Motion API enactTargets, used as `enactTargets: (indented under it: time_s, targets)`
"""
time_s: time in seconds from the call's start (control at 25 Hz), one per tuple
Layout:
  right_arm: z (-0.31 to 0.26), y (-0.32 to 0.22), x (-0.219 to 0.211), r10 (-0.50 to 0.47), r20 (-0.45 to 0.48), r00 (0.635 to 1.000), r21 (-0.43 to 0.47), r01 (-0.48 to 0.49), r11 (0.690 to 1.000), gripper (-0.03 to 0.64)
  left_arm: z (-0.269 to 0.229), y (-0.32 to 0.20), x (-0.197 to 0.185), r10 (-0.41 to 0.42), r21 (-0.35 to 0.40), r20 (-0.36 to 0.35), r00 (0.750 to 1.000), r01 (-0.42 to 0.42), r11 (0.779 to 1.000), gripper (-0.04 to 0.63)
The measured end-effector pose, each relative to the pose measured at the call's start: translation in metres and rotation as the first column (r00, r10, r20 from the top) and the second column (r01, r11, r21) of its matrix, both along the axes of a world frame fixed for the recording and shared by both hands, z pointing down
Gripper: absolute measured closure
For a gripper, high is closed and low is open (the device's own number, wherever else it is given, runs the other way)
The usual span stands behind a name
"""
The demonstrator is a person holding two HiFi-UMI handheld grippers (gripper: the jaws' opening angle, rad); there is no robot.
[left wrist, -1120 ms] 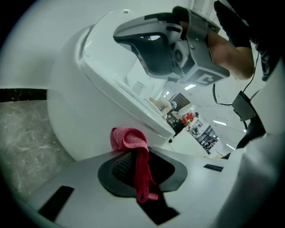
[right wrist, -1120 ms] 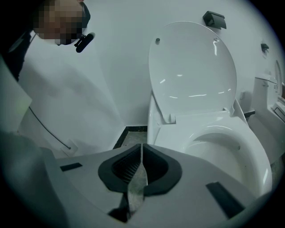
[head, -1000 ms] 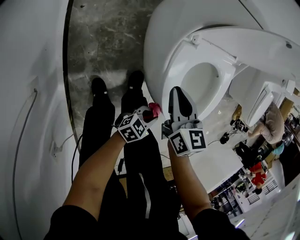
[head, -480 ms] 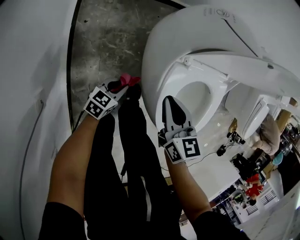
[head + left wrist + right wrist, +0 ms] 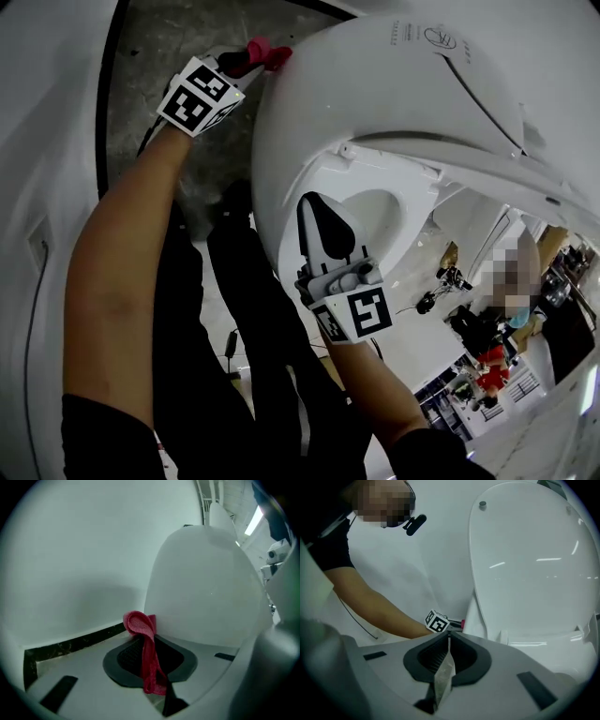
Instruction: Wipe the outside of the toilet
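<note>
White wall [image 5: 42, 141] crowded 9 o'clock. Left gripper [image 5: 246, 62] clamped red cloth [image 5: 265, 52] against toilet [image 5: 394, 103] shell, 11 o'clock; cloth ran lengthwise along jaws. Right gripper [image 5: 323, 225] pinched pale wipe [image 5: 443, 674], centre.

Black short sleeves [image 5: 94, 436]; black trousers [image 5: 216, 375]; grey-and-black fingers [image 5: 328, 230]; white cubes [image 5: 361, 314] with black square markers

The head view looks steeply down on the toilet [image 5: 309, 112], which also fills the right of both close gripper views.
</note>
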State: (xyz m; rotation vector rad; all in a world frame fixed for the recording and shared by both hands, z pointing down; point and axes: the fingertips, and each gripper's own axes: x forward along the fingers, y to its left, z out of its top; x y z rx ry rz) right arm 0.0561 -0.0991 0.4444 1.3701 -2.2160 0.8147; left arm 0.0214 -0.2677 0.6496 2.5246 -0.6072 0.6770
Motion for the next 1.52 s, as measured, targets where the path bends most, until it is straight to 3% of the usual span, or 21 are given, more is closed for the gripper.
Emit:
enactTargets:
  time_s: [0.2, 0.32, 0.68, 1.08, 1.28, 1.52]
  targets:
    - [0.008, -0.016, 0.013, 0.012, 0.002, 1.000, 0.012, -0.012, 1.000, 0.577, 0.011, -0.012, 0.020, 0.076, 0.004, 0.001, 0.997, -0.076, 0.997, 0.525]
    - [0.009, -0.010, 0.019, 0.019, -0.003, 1.000, -0.005, -0.019, 1.000, 0.577, 0.012, 0.005, 0.029, 0.161, 0.008, 0.009, 0.987, -0.161, 0.987, 0.525]
    - [0.010, 0.004, 0.009, 0.027, -0.012, 1.000, -0.012, -0.027, 1.000, 0.577, 0.015, 0.051, 0.028, 0.268, -0.008, 0.026, 0.963, -0.268, 0.964, 0.526]
    - [0.014, 0.052, 0.002, 0.078, -0.077, 0.994, -0.004, -0.079, 0.997, 0.577, 0.025, 0.163, 0.018, 0.288, -0.080, -0.024, 0.957, -0.289, 0.954, 0.525]
    - [0.005, 0.071, -0.006, 0.117, -0.090, 0.989, 0.040, -0.114, 0.993, 0.577, 0.023, 0.225, 0.014, 0.170, -0.122, -0.063, 0.983, -0.177, 0.977, 0.525]
    - [0.006, 0.107, -0.003, 0.105, -0.067, 0.992, 0.046, -0.102, 0.994, 0.577, 0.028, 0.303, 0.021, 0.180, -0.166, -0.047, 0.982, -0.186, 0.969, 0.526]
